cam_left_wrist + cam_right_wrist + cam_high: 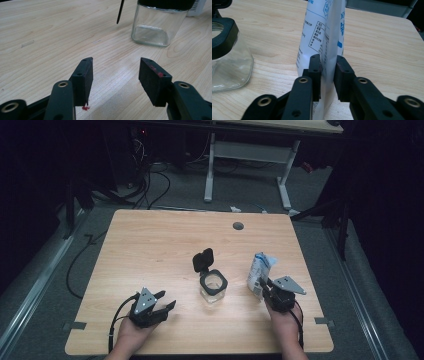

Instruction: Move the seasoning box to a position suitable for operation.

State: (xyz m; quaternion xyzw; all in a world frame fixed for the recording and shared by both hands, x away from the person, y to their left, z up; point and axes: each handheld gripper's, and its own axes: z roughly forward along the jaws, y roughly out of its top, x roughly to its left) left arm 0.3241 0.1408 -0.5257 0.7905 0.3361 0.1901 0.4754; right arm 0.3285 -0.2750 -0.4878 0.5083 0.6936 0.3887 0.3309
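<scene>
Jaws of the right gripper (327, 75) pinch the upright white printed pouch (322, 32) beside the open black-rimmed glass jar (213, 287), seemingly for pouring, while the left gripper (115, 77) rests spread on the desk (150, 245).

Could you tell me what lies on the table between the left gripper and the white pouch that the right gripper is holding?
The glass jar with its black flip lid open stands between the left gripper and the white pouch, as the high view shows.
</scene>
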